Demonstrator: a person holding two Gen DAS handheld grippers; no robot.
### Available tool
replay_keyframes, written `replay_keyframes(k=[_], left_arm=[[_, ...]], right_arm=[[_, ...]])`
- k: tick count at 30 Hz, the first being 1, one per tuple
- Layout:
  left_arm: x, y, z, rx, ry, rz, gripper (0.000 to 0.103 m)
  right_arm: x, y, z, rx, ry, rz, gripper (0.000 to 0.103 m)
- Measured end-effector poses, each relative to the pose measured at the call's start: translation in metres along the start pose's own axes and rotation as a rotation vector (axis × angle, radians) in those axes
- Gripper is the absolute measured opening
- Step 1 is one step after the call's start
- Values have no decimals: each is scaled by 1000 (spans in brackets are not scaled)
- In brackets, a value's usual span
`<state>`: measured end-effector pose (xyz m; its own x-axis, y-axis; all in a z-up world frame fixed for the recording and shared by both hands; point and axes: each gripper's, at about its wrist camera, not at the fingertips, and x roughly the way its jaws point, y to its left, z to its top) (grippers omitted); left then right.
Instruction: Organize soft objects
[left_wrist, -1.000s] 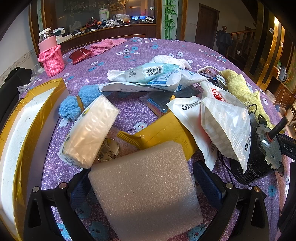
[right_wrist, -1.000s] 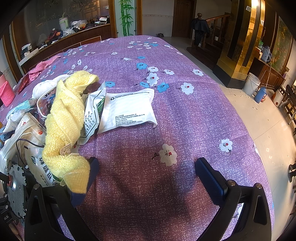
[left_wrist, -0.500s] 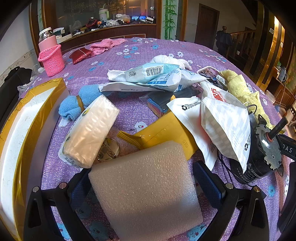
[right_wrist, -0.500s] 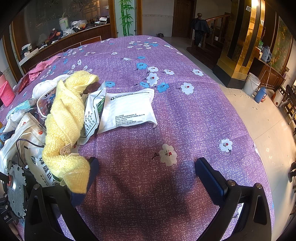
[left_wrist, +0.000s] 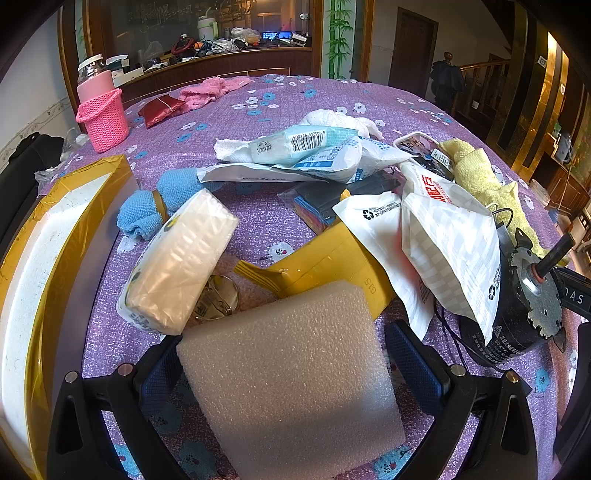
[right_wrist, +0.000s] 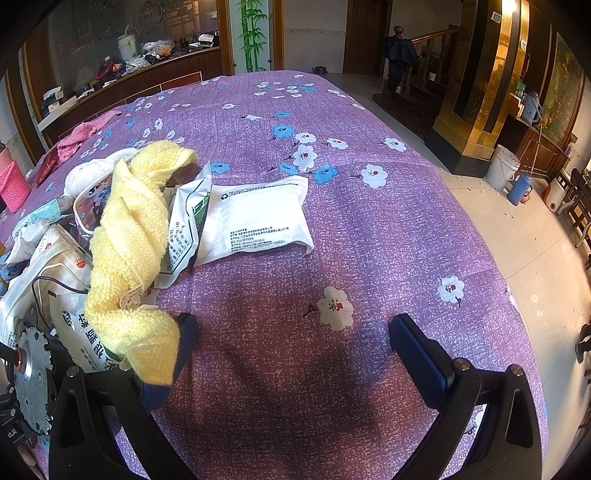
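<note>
A white foam block (left_wrist: 291, 376) lies on the purple flowered cloth between the fingers of my left gripper (left_wrist: 284, 354), which stands wide open around it. A wrapped white pack (left_wrist: 177, 258) leans just left of the block, with a rolled blue towel (left_wrist: 147, 210) behind it. Plastic pouches (left_wrist: 443, 236) and a yellow mailer (left_wrist: 325, 262) are piled to the right. My right gripper (right_wrist: 291, 339) is open over bare cloth. The near end of a yellow towel (right_wrist: 129, 240) drapes over its left fingertip. A white pouch (right_wrist: 255, 218) lies ahead of it.
A white box (left_wrist: 48, 258) edged with yellow tape runs along the left. A pink knitted basket (left_wrist: 103, 118) and pink cloth (left_wrist: 210, 90) sit at the back left. A black motor (left_wrist: 524, 310) with a wire lies between both grippers. The table edge drops to tiled floor (right_wrist: 535, 240) on the right.
</note>
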<state>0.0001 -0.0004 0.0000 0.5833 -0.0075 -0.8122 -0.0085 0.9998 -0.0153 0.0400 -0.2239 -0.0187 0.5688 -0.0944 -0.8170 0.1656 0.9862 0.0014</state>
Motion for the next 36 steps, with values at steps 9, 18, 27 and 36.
replay_keyframes(k=[9,18,27,36], left_arm=[[0,0,0,-5,1,3,103],[3,2,5,-14,27,9,103],[-3,0,-1,-18,19,18,98],[-116,59,-15,-52,-203,26,101]], right_arm=[[-1,0,-1,0,0,-1,103],[-2,-2,-1,-10,54,13,103],[-6,2,-8,20,30,-28,103],[-9,-3,-7,17,27,-19,91]])
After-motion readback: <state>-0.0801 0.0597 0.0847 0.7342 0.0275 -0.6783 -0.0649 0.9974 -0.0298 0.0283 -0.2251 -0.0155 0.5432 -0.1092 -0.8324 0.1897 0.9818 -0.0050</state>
